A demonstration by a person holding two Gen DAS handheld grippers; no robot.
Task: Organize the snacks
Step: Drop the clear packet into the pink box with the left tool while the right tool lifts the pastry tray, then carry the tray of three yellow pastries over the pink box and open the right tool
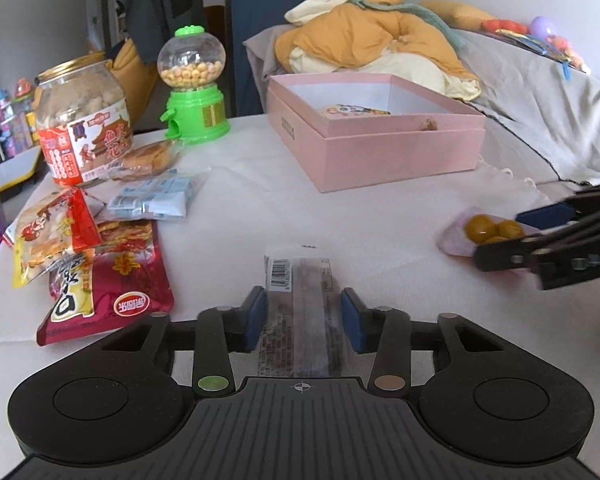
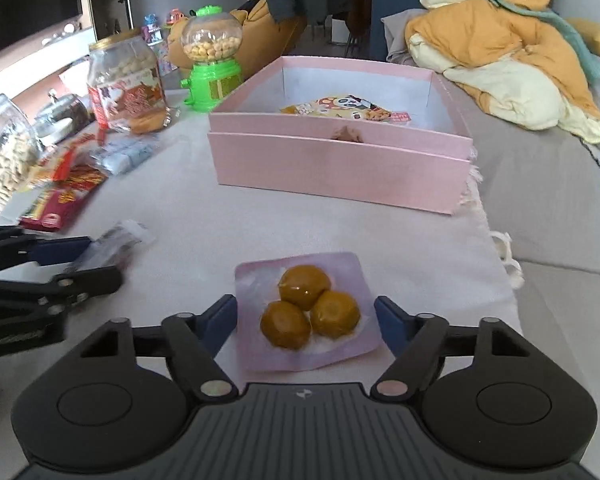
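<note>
Snacks lie scattered over a cloth-covered tabletop (image 1: 380,232), and each gripper is lined up on one of them. The left gripper (image 1: 303,316) is spread, its blue pads either side of a clear bar wrapper (image 1: 298,300) that lies lengthwise between them; a small gap shows on each side, so nothing is pinched yet. That straddle looks like the setup for a squeeze across the narrow width, the easiest way to lift a long flat packet. The right gripper (image 2: 306,320) is likewise spread wide around a pink pack (image 2: 306,312) holding three brown balls, its fingers apart from the pack's edges. The wide stance suits a broad, soft pack whose film may buckle when pressed. Both snacks rest on the cloth near the front, well short of the pink box (image 2: 340,168), which stands open farther back and already holds a printed packet (image 2: 352,110). The box seems to be the place where the snacks are gathered, and its open top and low walls allow a drop from above. To the left, near a peanut jar (image 1: 82,120) and a green candy dispenser (image 1: 192,88), several more packets wait: a red bag (image 1: 108,288), a yellow one (image 1: 44,240) and a pale blue one (image 1: 152,200). Much of the sorting appears still ahead.
</note>
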